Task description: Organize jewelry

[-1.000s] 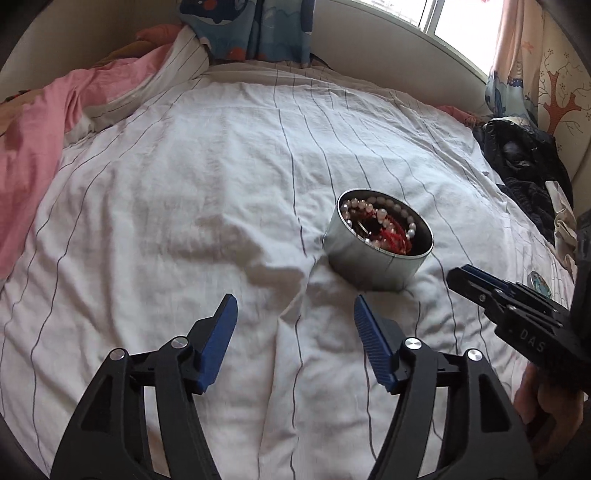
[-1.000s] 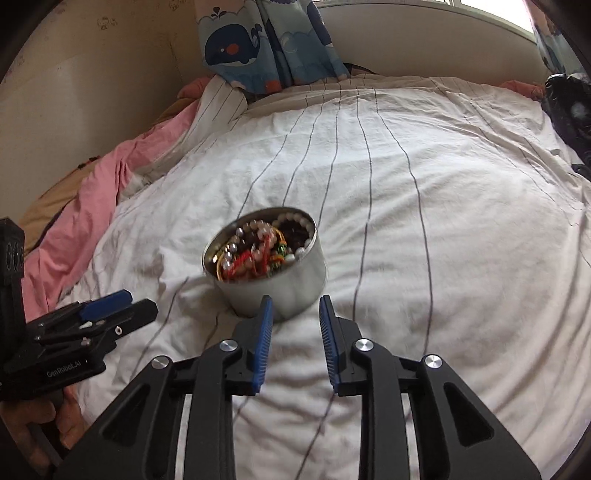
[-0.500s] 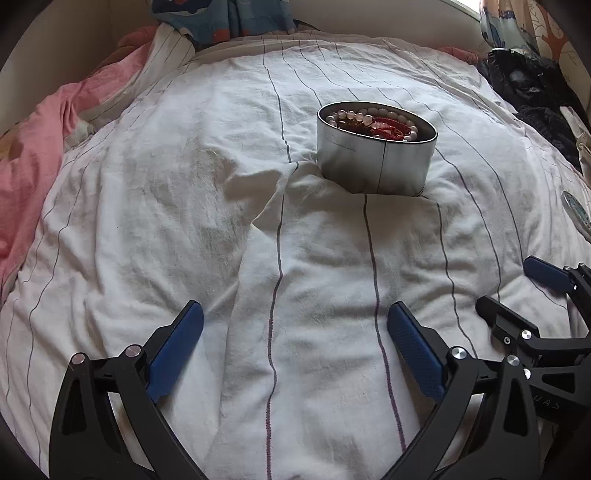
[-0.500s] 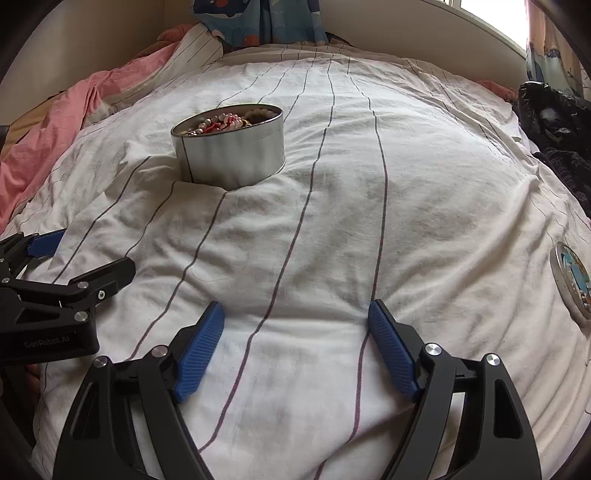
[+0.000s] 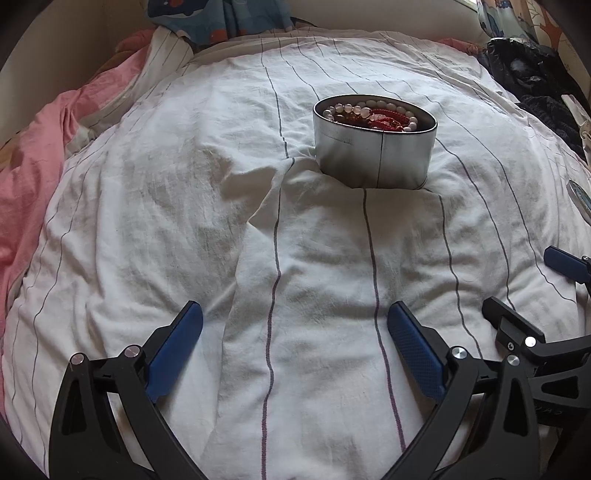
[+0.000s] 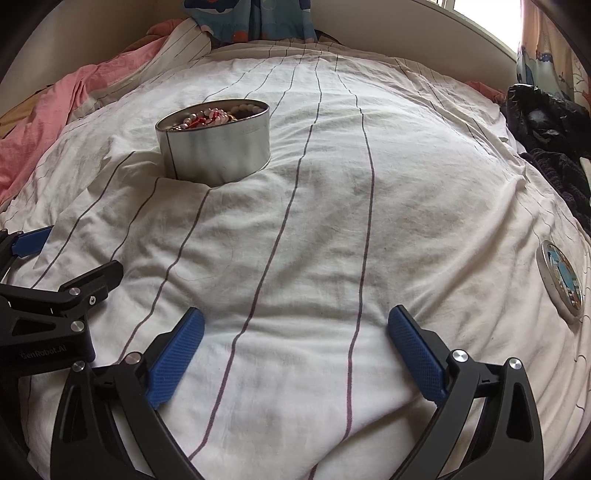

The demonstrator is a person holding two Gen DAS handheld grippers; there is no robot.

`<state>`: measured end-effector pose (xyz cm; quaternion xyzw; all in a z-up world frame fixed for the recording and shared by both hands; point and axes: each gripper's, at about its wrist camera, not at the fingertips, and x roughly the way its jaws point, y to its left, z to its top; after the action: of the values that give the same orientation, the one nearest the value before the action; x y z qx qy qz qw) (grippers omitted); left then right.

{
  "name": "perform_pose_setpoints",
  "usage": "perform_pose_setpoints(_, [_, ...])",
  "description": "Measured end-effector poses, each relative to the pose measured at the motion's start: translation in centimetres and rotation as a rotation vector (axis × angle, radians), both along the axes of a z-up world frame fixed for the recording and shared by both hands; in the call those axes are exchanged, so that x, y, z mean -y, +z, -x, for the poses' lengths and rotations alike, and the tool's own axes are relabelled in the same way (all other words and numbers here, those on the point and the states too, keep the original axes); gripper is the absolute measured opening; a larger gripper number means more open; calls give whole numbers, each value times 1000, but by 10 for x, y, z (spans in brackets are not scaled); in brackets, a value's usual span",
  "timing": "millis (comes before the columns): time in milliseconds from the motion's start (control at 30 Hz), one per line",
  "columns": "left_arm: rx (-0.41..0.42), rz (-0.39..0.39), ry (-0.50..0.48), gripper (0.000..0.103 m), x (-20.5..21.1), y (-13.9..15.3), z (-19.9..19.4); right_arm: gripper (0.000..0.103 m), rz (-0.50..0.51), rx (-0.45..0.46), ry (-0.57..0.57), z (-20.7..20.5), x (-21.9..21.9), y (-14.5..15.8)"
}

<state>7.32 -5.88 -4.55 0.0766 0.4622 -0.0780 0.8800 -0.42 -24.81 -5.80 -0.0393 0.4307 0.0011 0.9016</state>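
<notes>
Both claws (left (image 5: 295,314), right (image 6: 295,319)) agape, short of tin (image 5: 373,155)

striped white bedding (image 5: 184,206), pink blanket (image 5: 33,155), bright window (image 6: 476,11)

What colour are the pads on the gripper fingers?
Blue, on black frames; the right gripper pads show it best in the right wrist view.
</notes>
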Motion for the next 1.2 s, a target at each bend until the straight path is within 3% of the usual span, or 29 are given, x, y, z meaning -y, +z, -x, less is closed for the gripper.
perform_pose_setpoints(1200, [0, -1, 0, 97, 0, 0, 0, 96, -24, -12, 0, -3, 3, -3])
